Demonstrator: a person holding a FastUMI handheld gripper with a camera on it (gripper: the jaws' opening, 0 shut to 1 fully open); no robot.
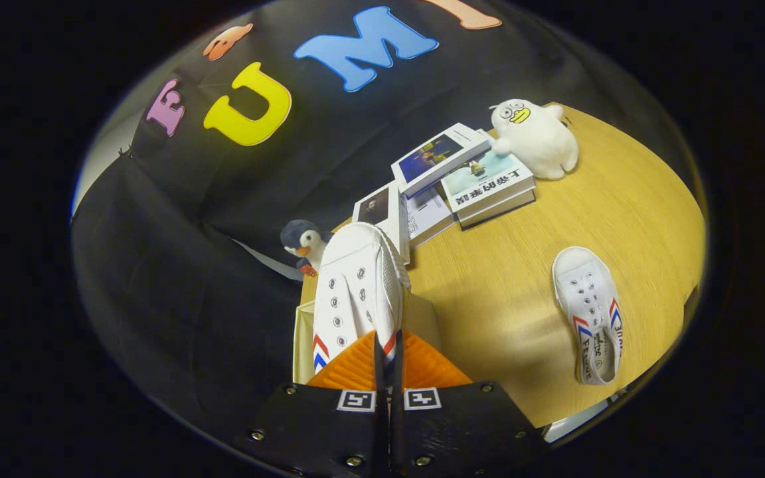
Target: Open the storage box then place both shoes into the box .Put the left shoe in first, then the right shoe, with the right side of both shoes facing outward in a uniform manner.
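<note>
Between the two fingers of the hand-held gripper (388, 355), a white canvas shoe with metal eyelets and red-and-blue chevron stripes (354, 292) is pinched at its rear edge; the fingers stand almost together, with only the thin wall of the shoe between them. This held shoe points toe-forward, away from the gripper, and hangs above a pale beige storage box (303, 342), whose wall shows just beside and beneath the shoe at the edge of a round light-wood table (555, 219). A second white canvas shoe of the same pattern (590, 313) lies flat on the tabletop, well apart from the box, opening upward. Beyond the held shoe, near the far side of the table, lies a loose pile of books with pictured covers (462, 176). A white plush duck with a yellow bill (536, 136) sits touching the pile. A small dark-blue and white plush penguin (303, 242) stands at the table's edge, just beside the toe of the held shoe.
</note>
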